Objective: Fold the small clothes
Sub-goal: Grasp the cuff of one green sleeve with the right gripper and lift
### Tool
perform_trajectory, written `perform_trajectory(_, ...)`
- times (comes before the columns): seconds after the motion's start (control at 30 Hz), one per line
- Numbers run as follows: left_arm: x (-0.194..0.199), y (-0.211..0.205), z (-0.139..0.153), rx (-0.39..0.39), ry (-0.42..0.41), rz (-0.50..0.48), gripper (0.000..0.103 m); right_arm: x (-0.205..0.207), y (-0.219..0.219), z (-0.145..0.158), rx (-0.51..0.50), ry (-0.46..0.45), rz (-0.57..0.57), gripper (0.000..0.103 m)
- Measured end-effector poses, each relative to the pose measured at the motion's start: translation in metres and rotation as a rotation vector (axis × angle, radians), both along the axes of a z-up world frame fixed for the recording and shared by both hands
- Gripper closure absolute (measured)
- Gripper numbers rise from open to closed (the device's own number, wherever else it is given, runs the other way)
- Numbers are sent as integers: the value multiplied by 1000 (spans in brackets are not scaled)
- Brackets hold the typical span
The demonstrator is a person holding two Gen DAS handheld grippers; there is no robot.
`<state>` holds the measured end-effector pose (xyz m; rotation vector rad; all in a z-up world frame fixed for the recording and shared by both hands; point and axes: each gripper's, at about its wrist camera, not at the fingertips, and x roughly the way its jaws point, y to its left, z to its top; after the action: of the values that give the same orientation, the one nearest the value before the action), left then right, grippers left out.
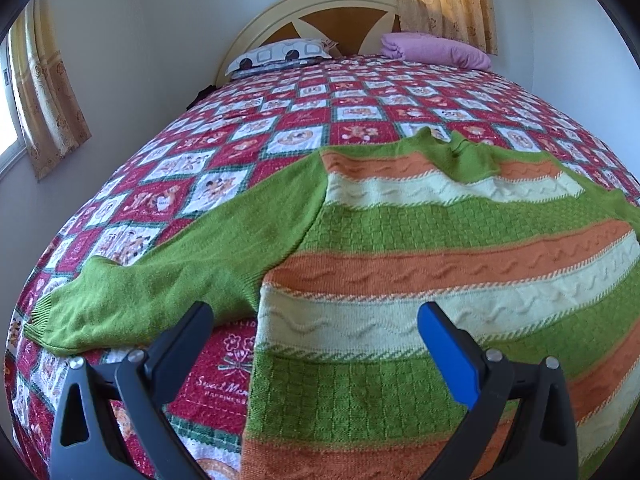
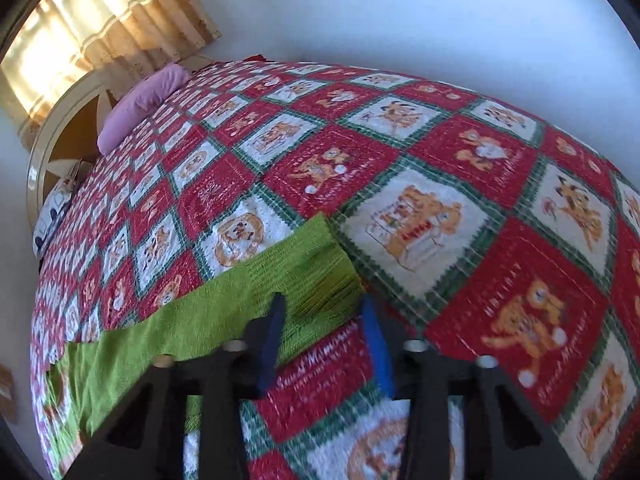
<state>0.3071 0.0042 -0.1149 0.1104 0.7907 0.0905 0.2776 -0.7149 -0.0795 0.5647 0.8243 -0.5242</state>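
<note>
A small knit sweater [image 1: 420,240] with green, orange and cream stripes lies spread flat on the bed. Its green left sleeve [image 1: 168,276] stretches out to the left. My left gripper [image 1: 316,316] is open and empty, hovering above the sweater's left edge near the hem. In the right wrist view the sweater's green right sleeve [image 2: 224,316] lies across the quilt, its ribbed cuff [image 2: 320,268] just ahead of my right gripper [image 2: 322,304]. The right gripper is open and empty, close over the cuff.
The bed is covered by a red, white and green checked quilt [image 1: 280,120] [image 2: 460,208] with bear prints. A patterned pillow [image 1: 280,54] and a purple pillow [image 1: 436,50] [image 2: 140,104] lie by the headboard [image 1: 320,8]. Walls and curtains surround the bed.
</note>
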Motion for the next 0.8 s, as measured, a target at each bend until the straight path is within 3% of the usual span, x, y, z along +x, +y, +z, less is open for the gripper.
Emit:
perform_trajectory(0.07,0,0,0,0,3,0,0,6,3,-1,-12,8,24,91)
perform_trajectory(0.13,-1,0,1,-6,2,-4,0,11,6,2,-27,12,41,93)
perform_trajectory(0.5,-9,5,14,-69,-12,-24,0,35,47,69,-179,-59,119,94)
perform_trajectory(0.8,-17,17,13,-117,-15,-11,0,62,114,144,-286,-148,223,94)
